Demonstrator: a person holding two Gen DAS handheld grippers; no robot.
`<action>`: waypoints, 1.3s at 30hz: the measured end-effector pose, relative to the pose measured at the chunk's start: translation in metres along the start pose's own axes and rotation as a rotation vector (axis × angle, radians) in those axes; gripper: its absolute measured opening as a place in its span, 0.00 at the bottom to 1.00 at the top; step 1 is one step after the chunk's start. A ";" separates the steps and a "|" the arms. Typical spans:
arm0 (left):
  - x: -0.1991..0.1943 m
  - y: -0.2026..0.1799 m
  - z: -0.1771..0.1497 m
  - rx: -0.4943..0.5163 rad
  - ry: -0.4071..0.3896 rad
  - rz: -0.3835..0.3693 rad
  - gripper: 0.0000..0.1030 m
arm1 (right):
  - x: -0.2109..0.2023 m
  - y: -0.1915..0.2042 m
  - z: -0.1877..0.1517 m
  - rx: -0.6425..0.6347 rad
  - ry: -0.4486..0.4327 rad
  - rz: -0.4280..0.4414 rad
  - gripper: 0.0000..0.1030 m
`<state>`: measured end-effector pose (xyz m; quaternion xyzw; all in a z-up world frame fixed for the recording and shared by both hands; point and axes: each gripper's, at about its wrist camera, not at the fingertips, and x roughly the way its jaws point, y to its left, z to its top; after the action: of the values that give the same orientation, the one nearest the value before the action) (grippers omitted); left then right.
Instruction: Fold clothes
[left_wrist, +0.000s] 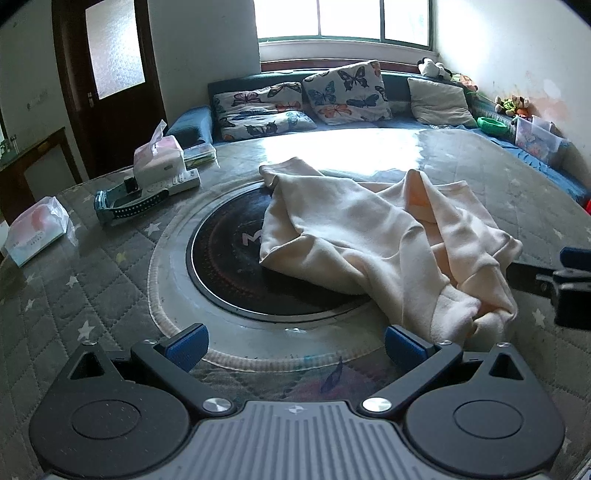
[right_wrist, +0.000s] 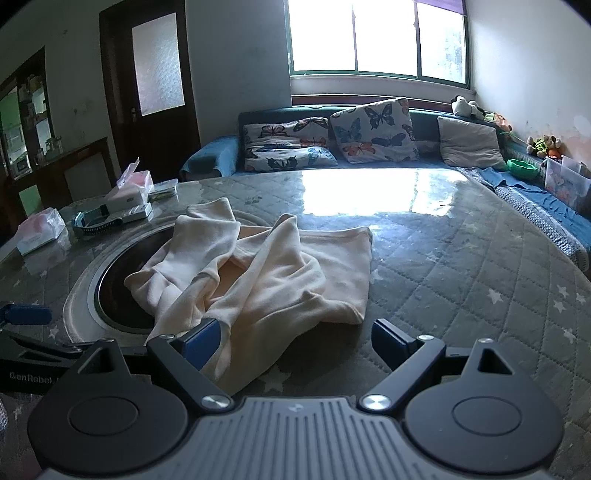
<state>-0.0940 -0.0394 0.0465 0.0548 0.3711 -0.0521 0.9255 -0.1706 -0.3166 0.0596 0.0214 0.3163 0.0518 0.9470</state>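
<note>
Bare quilted tabletop (right_wrist: 461, 277) rightward (tissue boxes (left_wrist: 159, 155) probably leftward)

A lived-in home sitting room

A blue sofa (right_wrist: 424, 122) with butterfly-print cushions (right_wrist: 373, 129) runs along the far edge of the desk (right_wrist: 461, 266) under a bright window (right_wrist: 376, 37), with soft toys (right_wrist: 465, 105) on the sofa's back by the right wall. A dark wooden door (right_wrist: 147, 85) with frosted glass stands beyond the desk's left edge, and tissue packs (left_wrist: 37, 229) lie by that edge.
</note>
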 end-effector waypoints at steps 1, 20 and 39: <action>0.000 0.000 0.000 -0.001 0.000 -0.001 1.00 | 0.000 0.000 0.000 -0.001 0.002 0.001 0.88; 0.004 -0.004 0.006 0.005 0.004 -0.015 1.00 | 0.005 0.004 0.005 -0.018 0.004 0.006 0.87; 0.008 -0.004 0.016 0.021 -0.008 -0.007 1.00 | 0.010 0.007 0.013 -0.044 -0.001 0.033 0.82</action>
<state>-0.0782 -0.0465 0.0523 0.0631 0.3671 -0.0595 0.9261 -0.1553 -0.3089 0.0640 0.0058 0.3141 0.0744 0.9464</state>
